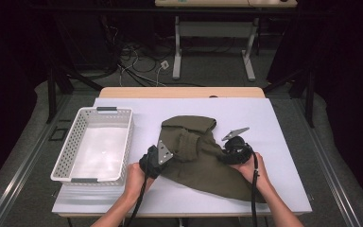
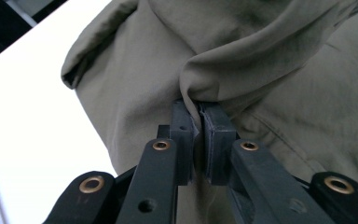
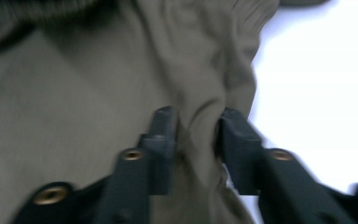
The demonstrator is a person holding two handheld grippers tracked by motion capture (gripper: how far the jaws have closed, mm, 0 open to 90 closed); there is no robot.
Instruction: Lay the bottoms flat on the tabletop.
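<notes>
At mid-bench, right of the basket (image 1: 94, 144), lies the olive garment (image 1: 203, 156): left tool (image 2: 199, 122) pinches a fold; right tool (image 3: 196, 128) straddles cloth, jaws parted. Regrip before folding evenly.

A white perforated plastic basket (image 1: 94, 144) stands on the left part of the white-topped desk (image 1: 274, 142). To its right, around the middle of the desk, lies a crumpled olive-green cloth garment (image 1: 201, 156), apart from the basket. The left tongs (image 1: 157, 158) sit between basket and garment, at the garment's left edge, with a fold of it pinched between them. The right tongs (image 1: 228, 152) are at the garment's right side, with cloth bunched between them. Behind the desk, cables lie on the floor beneath a second table (image 1: 212, 28).
</notes>
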